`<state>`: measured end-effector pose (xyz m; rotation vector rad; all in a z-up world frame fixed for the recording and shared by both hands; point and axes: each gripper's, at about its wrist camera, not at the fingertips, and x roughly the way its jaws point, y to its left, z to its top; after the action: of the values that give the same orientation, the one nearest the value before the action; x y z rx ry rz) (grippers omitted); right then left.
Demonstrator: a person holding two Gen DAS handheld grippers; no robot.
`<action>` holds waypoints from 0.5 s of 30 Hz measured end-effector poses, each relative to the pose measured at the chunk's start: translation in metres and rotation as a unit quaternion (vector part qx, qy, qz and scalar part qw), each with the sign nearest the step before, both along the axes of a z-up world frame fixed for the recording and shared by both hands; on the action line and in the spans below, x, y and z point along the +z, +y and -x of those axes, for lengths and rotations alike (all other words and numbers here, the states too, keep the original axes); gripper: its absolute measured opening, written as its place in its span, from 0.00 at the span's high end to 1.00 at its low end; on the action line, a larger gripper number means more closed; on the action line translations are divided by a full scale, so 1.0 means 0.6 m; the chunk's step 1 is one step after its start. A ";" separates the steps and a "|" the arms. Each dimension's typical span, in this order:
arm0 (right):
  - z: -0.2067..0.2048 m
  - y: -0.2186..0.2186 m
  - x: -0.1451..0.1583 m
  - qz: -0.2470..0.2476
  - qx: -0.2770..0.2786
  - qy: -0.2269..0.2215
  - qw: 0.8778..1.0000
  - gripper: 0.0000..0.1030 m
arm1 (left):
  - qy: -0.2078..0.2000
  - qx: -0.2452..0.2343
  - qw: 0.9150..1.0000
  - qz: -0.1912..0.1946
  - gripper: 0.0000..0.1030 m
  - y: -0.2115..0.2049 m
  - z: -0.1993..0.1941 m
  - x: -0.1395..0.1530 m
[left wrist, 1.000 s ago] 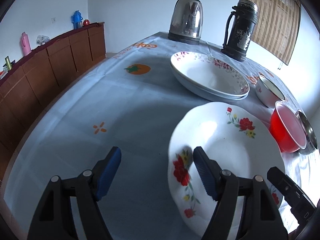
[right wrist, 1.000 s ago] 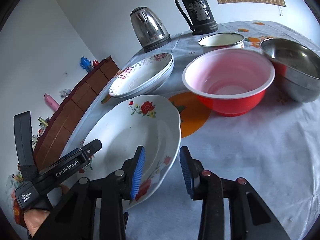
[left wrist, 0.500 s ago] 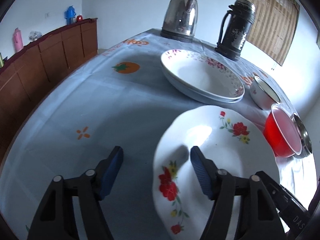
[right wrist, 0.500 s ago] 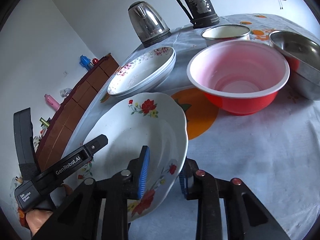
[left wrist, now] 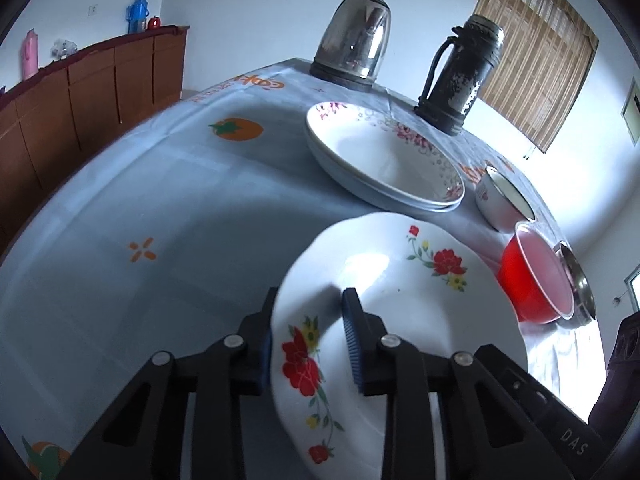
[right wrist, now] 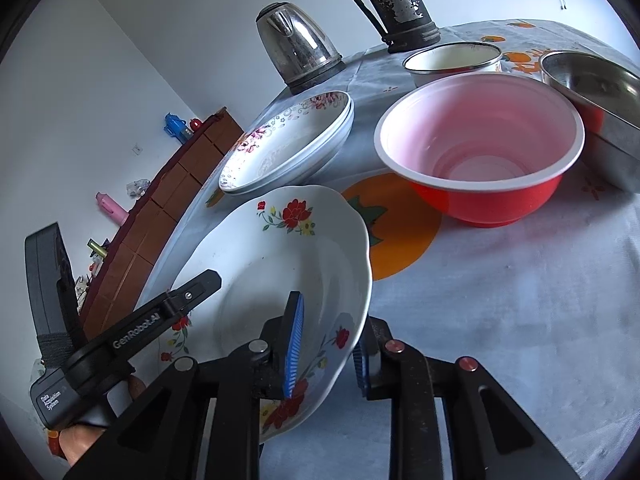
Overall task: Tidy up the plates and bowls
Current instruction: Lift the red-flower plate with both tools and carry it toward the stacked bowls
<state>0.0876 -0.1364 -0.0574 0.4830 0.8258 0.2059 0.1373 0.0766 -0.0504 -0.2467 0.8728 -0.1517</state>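
Note:
A white plate with red flowers lies near the front of the blue tablecloth, tilted, with its rim off the cloth on the right gripper's side. My left gripper is closing on its left rim, one pad inside the dish and the other behind the rim. My right gripper is closing on the opposite rim, pads on either side. Beyond it sits a stack of two pink-flowered plates. A red bowl, a steel bowl and a white enamel bowl stand to the right.
A steel kettle and a dark flask stand at the table's far edge. A brown sideboard runs along the left wall. Bare tablecloth spreads left of the plates.
The left jaws have closed from wide open onto the flowered plate's rim. The right jaws narrowed onto the opposite rim, and that side of the plate has lifted a little.

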 end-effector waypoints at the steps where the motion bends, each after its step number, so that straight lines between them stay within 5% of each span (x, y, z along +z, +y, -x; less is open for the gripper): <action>1: 0.000 0.000 0.000 -0.002 0.001 -0.001 1.000 0.76 | 0.000 0.001 1.000 -0.003 0.73 -0.001 0.002 0.000; 15: 0.021 0.014 0.027 0.019 0.004 -0.055 0.998 0.82 | -0.033 -0.001 0.999 -0.022 0.73 0.000 0.030 0.033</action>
<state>0.0753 -0.1283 -0.0410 0.4287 0.7237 0.2216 0.1193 0.0767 -0.0304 -0.1986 0.8105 -0.1423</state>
